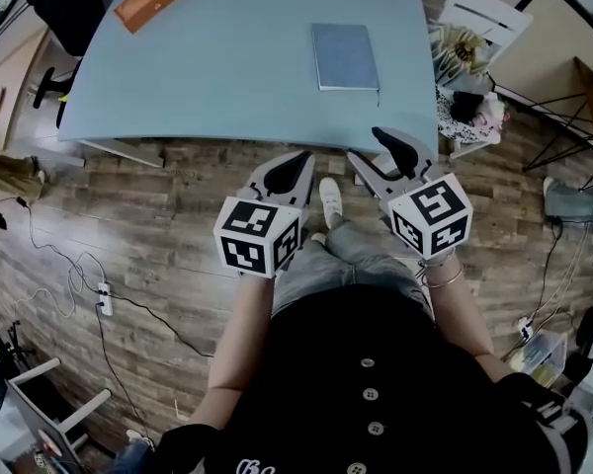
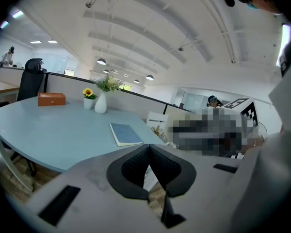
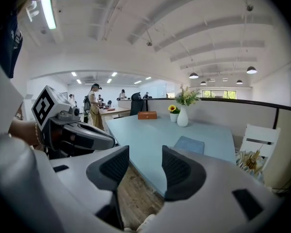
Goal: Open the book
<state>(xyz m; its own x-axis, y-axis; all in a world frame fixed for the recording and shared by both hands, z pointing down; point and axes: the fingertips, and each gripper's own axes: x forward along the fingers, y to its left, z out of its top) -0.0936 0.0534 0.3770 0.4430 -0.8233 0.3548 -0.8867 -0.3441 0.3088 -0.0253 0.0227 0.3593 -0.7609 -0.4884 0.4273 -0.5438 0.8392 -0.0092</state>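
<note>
Pale blue table [image 1: 227, 57] carries the closed book [image 1: 345, 56], long axis pointing away, well ahead of the empty, jaws-apart right gripper [image 1: 368, 146], which sits nearer than the left gripper [image 1: 298, 161], jaws together on nothing.

Pale blue desk [image 1: 227, 67], rounded corners. Closed grey-blue book [image 1: 345, 56] laid flat toward right side, near front edge. Orange box [image 1: 150, 0] set at far left corner, well apart from book. White vase [image 2: 101, 103] and small sunflower pot [image 2: 88, 102] stood together at far edge.
</note>
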